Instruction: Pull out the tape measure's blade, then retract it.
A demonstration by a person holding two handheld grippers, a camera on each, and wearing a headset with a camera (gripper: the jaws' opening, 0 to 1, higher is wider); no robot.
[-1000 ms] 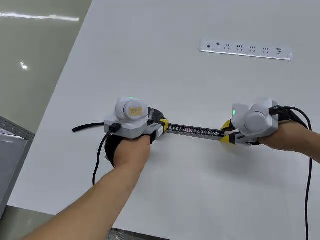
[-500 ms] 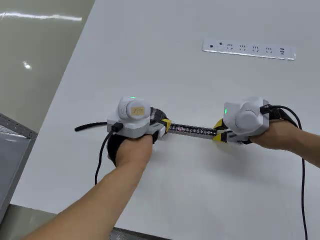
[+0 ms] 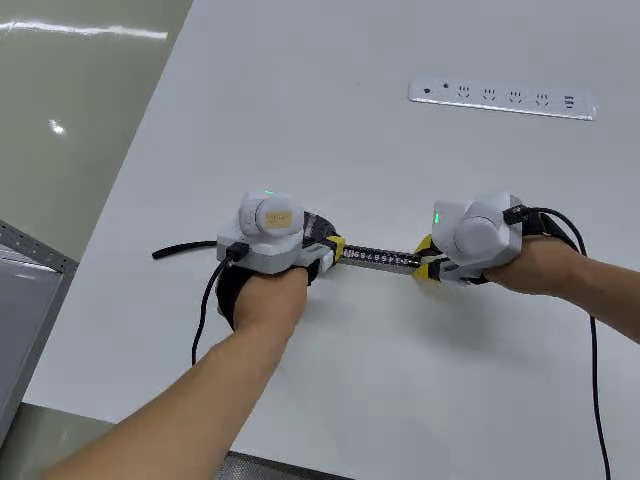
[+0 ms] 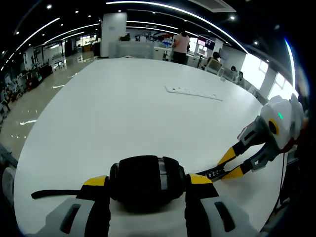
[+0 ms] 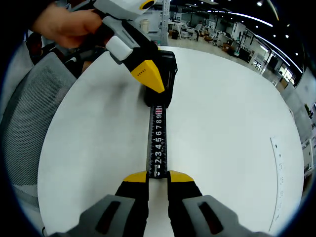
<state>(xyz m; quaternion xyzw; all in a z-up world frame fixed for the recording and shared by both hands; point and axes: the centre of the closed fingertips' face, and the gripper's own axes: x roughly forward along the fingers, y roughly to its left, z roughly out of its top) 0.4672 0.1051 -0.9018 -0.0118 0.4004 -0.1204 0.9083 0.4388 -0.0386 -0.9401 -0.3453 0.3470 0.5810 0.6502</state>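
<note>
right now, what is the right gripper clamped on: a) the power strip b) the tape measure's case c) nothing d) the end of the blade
d: the right gripper is shut on the tip of the blade, and the case sits in the left gripper at the other end.

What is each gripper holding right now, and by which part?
The left gripper clamps the tape measure by the sides of its black case; the right gripper pinches the blade at its free end.

I am clamping the black tape measure [image 4: 146,170] in my left gripper [image 4: 148,180]. Its blade [image 5: 158,143] is lying extended straight, numerals upward, tip pinched in my right gripper [image 5: 158,177].
</note>
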